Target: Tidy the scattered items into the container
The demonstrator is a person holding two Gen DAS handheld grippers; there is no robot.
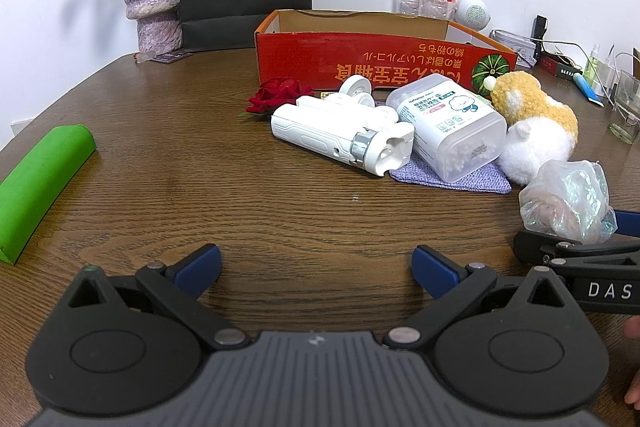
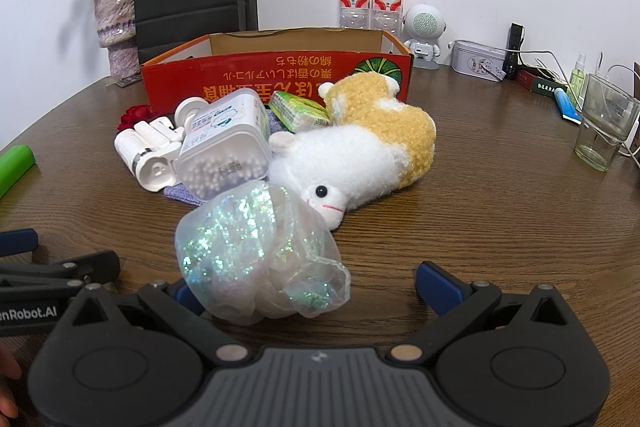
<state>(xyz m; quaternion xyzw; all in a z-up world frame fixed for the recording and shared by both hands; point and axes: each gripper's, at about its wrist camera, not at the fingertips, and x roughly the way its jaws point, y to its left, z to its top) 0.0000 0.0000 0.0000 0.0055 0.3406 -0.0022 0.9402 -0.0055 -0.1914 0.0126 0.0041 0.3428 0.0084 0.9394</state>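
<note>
1. Holding L gripper (image 1: 316, 269) low over bare table (image 1: 200, 187), jaws spread wide, gripping nothing; prob. waiting its turn.
2. Bringing R gripper (image 2: 310, 289) up to glitter bag (image 2: 256, 255), jaws spread, bag sitting against L finger, not pinched yet; nearest item, so likely first pick.
3. Lying heaped just in front of box (image 2: 276, 75): plush (image 2: 360, 147), swab tub (image 2: 224, 143), white device (image 2: 148, 155), rose (image 2: 134, 117), green pack (image 2: 298, 113). Cloth pouch (image 1: 452, 177) sitting under tub.
4. Standing open-topped behind pile, box looking empty from here; short carry for each item.
</note>
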